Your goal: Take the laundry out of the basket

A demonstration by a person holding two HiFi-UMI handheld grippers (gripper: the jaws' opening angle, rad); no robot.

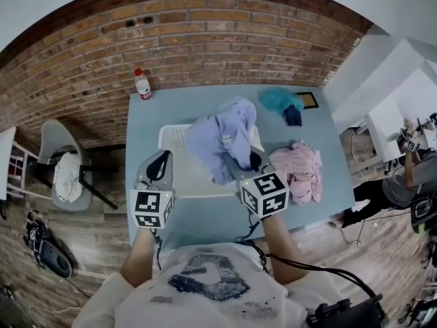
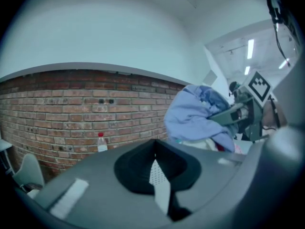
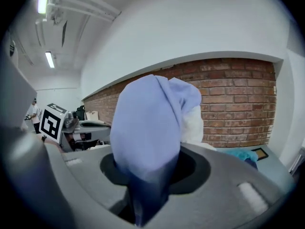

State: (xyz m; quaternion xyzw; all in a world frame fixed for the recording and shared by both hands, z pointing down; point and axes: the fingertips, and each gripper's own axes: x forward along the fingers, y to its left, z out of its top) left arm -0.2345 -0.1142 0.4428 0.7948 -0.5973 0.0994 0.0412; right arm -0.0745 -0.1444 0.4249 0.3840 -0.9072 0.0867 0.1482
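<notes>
The laundry in play was a lavender garment (image 1: 222, 139), pinched in the right gripper (image 1: 251, 161) and hanging over the white basket (image 1: 174, 137) on the blue-grey table (image 1: 205, 217). A pink garment (image 1: 300, 169) and a teal one (image 1: 278, 100) already lay on the table to the right, apart from the basket. The right jaws were closed on a thick fold of the lavender cloth. The left gripper (image 1: 162, 159) hung beside the basket's near left corner, its jaws drawn together at the tips on nothing. The likely trouble was the trailing end: if it still dragged inside, it could snag the rim and tug the light basket along, since nothing was steadying it — and a bunched fold could slide out of the pinch. Only the right gripper view showed the cloth filling the gap between the jaws. Only the head view showed where the basket and the sorted pieces lay. The left gripper view gave the side-on drape, though whether the hem cleared the rim I could not tell.
</notes>
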